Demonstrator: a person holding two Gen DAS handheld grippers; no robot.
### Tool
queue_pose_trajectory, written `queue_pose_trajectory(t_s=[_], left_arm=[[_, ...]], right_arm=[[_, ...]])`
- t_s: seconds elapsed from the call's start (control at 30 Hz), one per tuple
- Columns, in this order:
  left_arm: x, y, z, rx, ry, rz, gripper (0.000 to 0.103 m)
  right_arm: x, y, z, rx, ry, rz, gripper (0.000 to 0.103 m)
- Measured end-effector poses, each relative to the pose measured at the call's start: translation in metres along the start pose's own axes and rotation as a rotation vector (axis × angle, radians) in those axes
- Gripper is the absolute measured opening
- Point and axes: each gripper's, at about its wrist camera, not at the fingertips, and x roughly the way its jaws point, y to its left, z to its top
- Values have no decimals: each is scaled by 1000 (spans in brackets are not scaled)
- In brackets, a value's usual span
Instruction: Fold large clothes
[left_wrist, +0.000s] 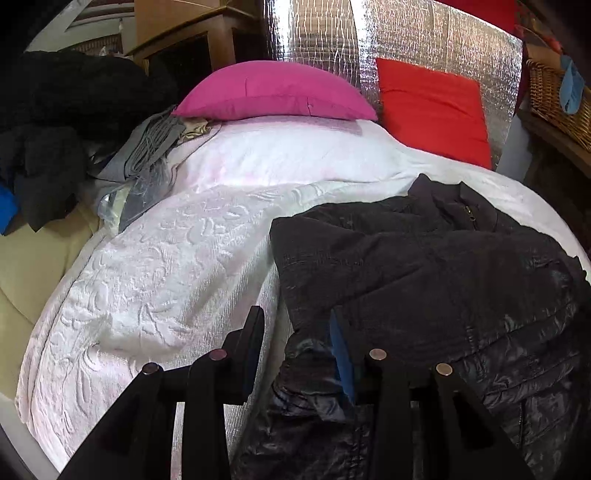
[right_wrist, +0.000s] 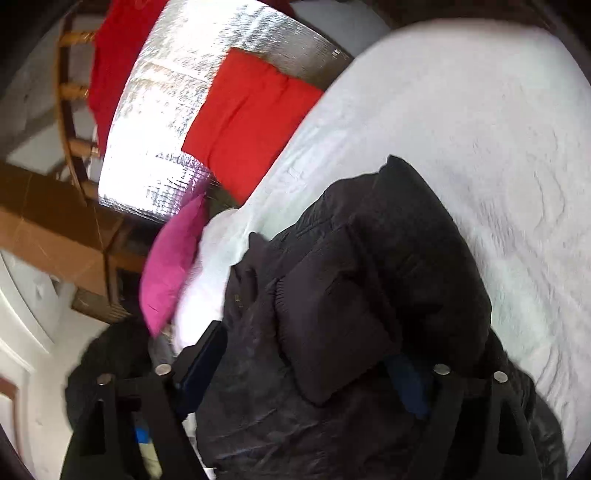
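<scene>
Left wrist: black jacket (left_wrist: 443, 266) (crumpled) below pink pillow (left_wrist: 273, 92), red cushion (left_wrist: 436, 110).

Bedroom with a white-covered bed (left_wrist: 177, 251)

At the bed's head a silver foil panel (left_wrist: 399, 40) stands, a red cushion (left_wrist: 432, 107) leaning on it, a pink pillow (left_wrist: 273, 92) beside; a wooden cabinet (left_wrist: 184, 40) behind the bed's left corner, a wicker basket (left_wrist: 554, 103) to its right.

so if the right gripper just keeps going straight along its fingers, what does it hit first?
The black puffer jacket. It already bulges between the open fingers of the right gripper, so contact comes almost at once. The white bedspread lies beyond; exact depth is unclear.
</scene>
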Motion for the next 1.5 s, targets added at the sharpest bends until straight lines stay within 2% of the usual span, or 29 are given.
queue_pose_trajectory(t_s=[0.07, 0.1, 0.17, 0.2, 0.23, 0.3, 0.33, 0.5, 0.57, 0.67, 0.73, 0.8, 0.87, 0.9, 0.97, 1.0, 1.03, 1.07, 1.17, 1.23, 1.27, 1.3, 1.4, 1.5], left_arm=[[5, -2, -2, 9, 17, -2, 38], [7, -3, -3, 13, 25, -4, 38], [7, -4, -4, 17, 27, -6, 38], [6, -4, -4, 19, 24, -5, 38], [5, -4, -4, 19, 21, -6, 38], [3, -2, -2, 7, 14, -8, 37], [3, -2, -1, 0, 14, -9, 37], [-5, -8, 1, 0, -11, -24, 37], [-5, -13, 0, 19, -8, -7, 37], [13, -23, -8, 71, 76, 23, 37], [21, -25, -11, 79, 109, 27, 38], [18, -23, -10, 71, 103, 22, 38], [11, -17, -6, 42, 86, 5, 38], [9, -15, -5, 30, 79, 0, 38], [5, -9, -1, 7, 67, -2, 38], [4, -4, 1, -9, 58, -2, 40], [3, -1, 2, -16, 53, 1, 43], [3, 3, 3, -28, 48, 8, 48], [3, 22, 8, -96, 35, 10, 52], [2, 32, 10, -128, 30, 7, 60], [4, 38, 11, -148, 36, 7, 70], [7, 41, 10, -157, 46, 0, 75], [28, 45, 7, -174, 148, -105, 75], [41, 45, 4, -236, 202, -207, 75]], right_arm=[[9, 2, 0, -25, 15, -32, 81], [15, 1, 0, -32, 19, -50, 74], [26, -2, -2, -42, 15, -97, 53], [27, -4, -3, -51, 9, -128, 29], [28, -6, -4, -50, 6, -148, 22], [19, -4, -5, -39, -28, -119, 13], [14, -1, -5, -52, -50, -109, 12], [-48, 35, -19, -154, -189, -65, 12], [-67, 38, -25, -171, -219, -79, 12], [-55, 23, -25, -201, -139, -193, 12], [-33, -1, -24, -187, -33, -316, 16], [-30, -18, -22, -120, 22, -297, 18], [-46, -15, -17, -94, -9, -264, 20], [-59, -10, -14, -114, -58, -255, 27], [-81, -1, -12, -159, -175, -270, 73], [-88, 0, -11, -157, -225, -273, 101], [-91, -1, -12, -151, -266, -261, 102], [-87, -1, -9, -159, -262, -256, 102], [-51, -3, -2, -197, -163, -270, 97], [-31, -11, 0, -208, -93, -290, 75], [-22, -15, 0, -214, -58, -304, 73], [-12, -18, 0, -226, -25, -316, 72], [3, -20, -4, -272, 9, -350, 70], [1, -16, -4, -301, 17, -351, 60]])
